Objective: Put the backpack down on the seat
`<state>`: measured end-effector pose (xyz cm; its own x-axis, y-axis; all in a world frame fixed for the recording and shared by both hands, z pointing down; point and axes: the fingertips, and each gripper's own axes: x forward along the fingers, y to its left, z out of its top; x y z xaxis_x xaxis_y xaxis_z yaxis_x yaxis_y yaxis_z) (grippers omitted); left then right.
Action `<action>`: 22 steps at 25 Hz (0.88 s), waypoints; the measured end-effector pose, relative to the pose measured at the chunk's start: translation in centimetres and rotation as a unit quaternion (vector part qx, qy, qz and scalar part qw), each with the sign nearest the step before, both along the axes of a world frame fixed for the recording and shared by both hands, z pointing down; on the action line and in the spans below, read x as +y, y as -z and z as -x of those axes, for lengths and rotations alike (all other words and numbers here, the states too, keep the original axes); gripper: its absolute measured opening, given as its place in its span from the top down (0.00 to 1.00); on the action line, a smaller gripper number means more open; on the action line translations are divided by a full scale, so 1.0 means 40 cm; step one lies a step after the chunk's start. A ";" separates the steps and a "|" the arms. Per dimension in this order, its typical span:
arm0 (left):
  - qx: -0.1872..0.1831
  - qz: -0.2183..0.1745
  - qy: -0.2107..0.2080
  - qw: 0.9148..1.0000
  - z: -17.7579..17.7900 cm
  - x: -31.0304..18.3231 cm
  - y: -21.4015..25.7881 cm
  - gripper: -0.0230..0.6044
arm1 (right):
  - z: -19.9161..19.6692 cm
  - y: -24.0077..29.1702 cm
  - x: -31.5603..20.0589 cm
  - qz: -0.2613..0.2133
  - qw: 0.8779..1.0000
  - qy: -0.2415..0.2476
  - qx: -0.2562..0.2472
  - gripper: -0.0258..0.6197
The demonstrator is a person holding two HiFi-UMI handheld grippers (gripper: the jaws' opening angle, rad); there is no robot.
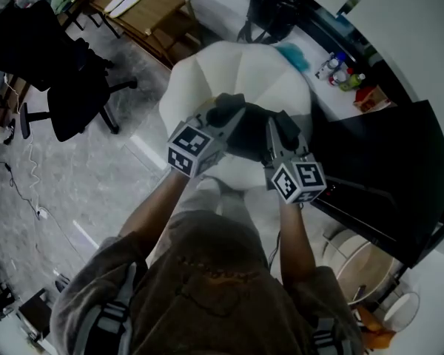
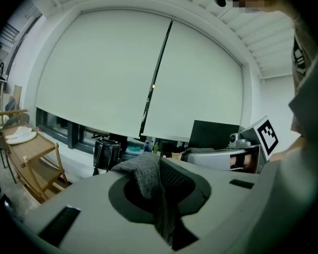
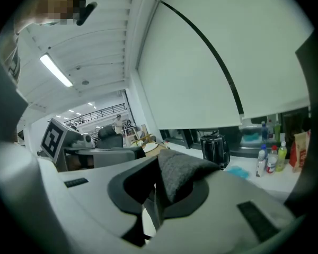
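Observation:
In the head view a dark backpack (image 1: 246, 130) hangs between my two grippers, just above a white rounded seat (image 1: 240, 76). My left gripper (image 1: 223, 115) is shut on a fold of the pack's grey fabric (image 2: 144, 174), which sticks up out of its closed jaws (image 2: 161, 194). My right gripper (image 1: 281, 133) grips the other side the same way, with a grey fabric fold (image 3: 181, 172) pinched in its jaws (image 3: 155, 197). Most of the backpack's body is hidden behind the grippers. Whether it touches the seat I cannot tell.
A black office chair (image 1: 66, 72) stands on the floor at the left. Behind it is a wooden rack (image 1: 152, 9). A black bag (image 1: 270, 9) and bottles (image 1: 340, 69) sit on the white counter beyond the seat. A black desk (image 1: 388, 176) lies at the right.

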<state>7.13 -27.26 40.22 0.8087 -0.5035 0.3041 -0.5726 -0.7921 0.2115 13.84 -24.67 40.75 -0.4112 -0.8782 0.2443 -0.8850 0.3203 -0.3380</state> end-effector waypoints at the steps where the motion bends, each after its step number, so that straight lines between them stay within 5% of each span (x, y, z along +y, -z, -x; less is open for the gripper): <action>1: 0.000 0.002 -0.003 1.000 0.000 -0.010 -0.011 0.91 | 0.001 -0.013 -0.007 0.002 1.000 -0.001 0.001 0.91; 22: -0.012 0.030 -0.035 0.999 -0.043 -0.281 -0.227 0.91 | -0.028 -0.233 -0.251 0.041 0.999 -0.035 0.000 0.91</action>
<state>8.84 -38.52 49.30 0.8329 -0.4270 0.3521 -0.5225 -0.8164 0.2459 14.97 -34.72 50.05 -0.3500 -0.8815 0.3170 -0.9040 0.2291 -0.3611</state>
